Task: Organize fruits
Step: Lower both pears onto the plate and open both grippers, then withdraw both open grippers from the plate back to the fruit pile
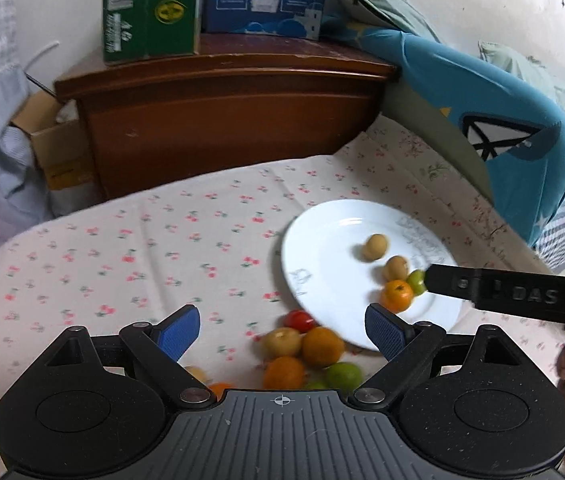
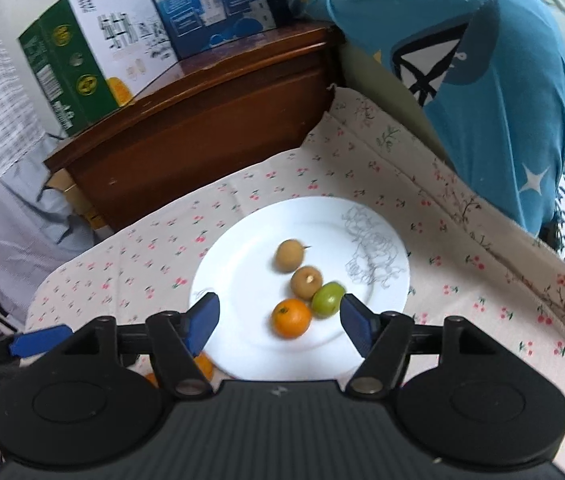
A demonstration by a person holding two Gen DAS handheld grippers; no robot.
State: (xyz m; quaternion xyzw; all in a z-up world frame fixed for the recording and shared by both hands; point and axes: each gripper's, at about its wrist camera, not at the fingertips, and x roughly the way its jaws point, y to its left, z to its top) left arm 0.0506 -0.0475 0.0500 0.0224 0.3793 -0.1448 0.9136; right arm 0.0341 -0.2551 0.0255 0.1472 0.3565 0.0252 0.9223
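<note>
Right wrist: right tool (image 2: 278, 322) gaping, empty, over plate (image 2: 242, 352), green fruit (image 2: 327, 299) just beside one pad. Left tool (image 1: 282, 330) wide, empty, above loose pile (image 1: 306, 356) on cloth. Best to centre on one round fruit, close gently. Small, glossy, prone to roll.

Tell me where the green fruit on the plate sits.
In the right wrist view the green fruit lies on the white plate, right of the orange, touching a brown fruit.

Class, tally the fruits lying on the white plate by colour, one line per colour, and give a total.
Brown: 2
Orange: 1
Green: 1
Total on the white plate: 4
</note>
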